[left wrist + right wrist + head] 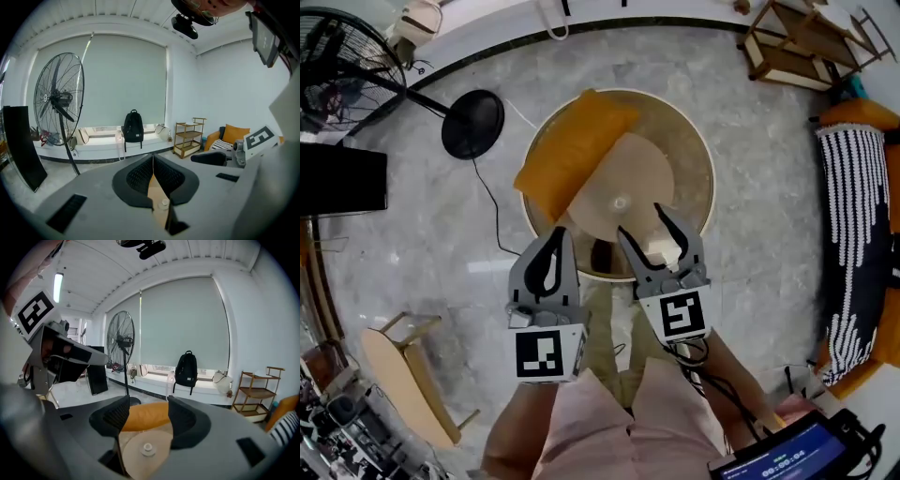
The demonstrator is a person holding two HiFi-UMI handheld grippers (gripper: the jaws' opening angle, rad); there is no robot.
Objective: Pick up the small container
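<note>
A round tan lid (614, 192) with a small knob lies tilted in a wide round basket (698, 159), beside an orange cushion (572, 150). A dark opening (605, 255) shows under the lid's near edge. I cannot tell which of these is the small container. My left gripper (555, 242) hovers at the basket's near rim, shut with nothing held. My right gripper (647, 225) is open over the lid's near part. In the right gripper view the lid (145, 455) and cushion (145, 416) show between the parted jaws of the right gripper (148, 401). The left gripper (152, 159) shows its jaws meeting.
A standing fan (337, 56) with a round black base (473, 124) is at the far left. A wooden shelf (797, 42) stands far right, with a striped cushion (853, 234) on the right. A wooden stool (403, 375) sits near left. The person's legs (591, 412) are below.
</note>
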